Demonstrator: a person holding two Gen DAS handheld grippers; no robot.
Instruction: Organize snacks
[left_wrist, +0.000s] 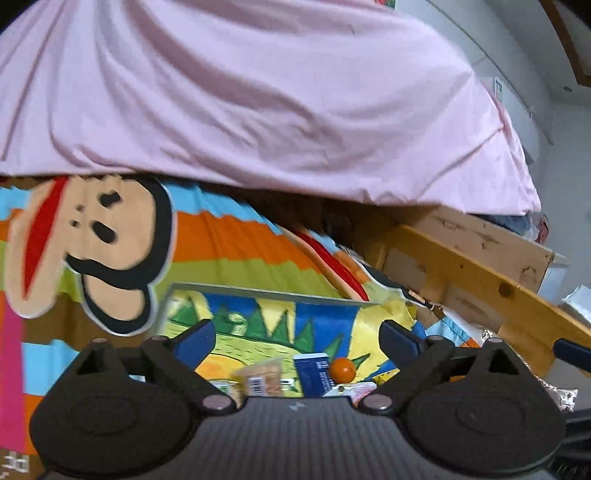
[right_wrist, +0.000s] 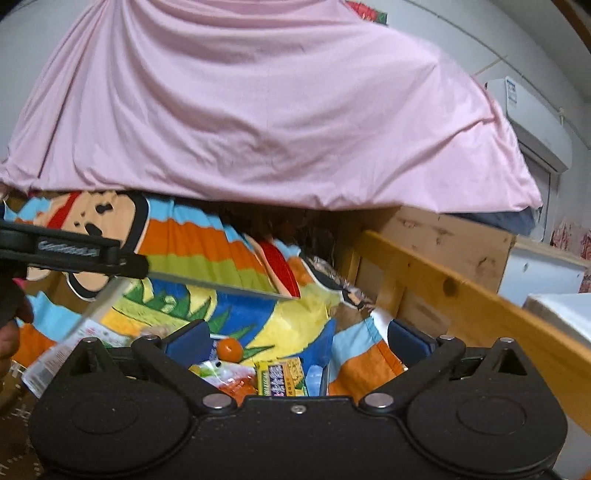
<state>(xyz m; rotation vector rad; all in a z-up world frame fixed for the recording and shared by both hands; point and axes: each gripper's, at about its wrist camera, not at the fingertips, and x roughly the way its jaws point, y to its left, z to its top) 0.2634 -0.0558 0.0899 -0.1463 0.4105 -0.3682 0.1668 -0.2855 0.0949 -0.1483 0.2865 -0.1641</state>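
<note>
sheet (left_wrist: 258, 92) draped above | bin (left_wrist: 258, 291) on blanket (left_wrist: 229, 240) held snacks (right_wrist: 280, 376), orange (right_wrist: 229, 349) | left claw (left_wrist: 297, 339), right claw (right_wrist: 295, 341) gaped, empty | risk: orange rolling if bin got bumped

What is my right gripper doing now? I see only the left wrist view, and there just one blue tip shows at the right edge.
Observer: The right gripper is open, and nothing is between its blue fingers.
Operator: Which snack in the box do I miss?
Observer: A yellow-green packet lies to the right of the orange fruit.
Operator: Is anything near the left side of the box?
Observer: Yes, a hand shows at the left edge of the right wrist view, beside the box.
</note>
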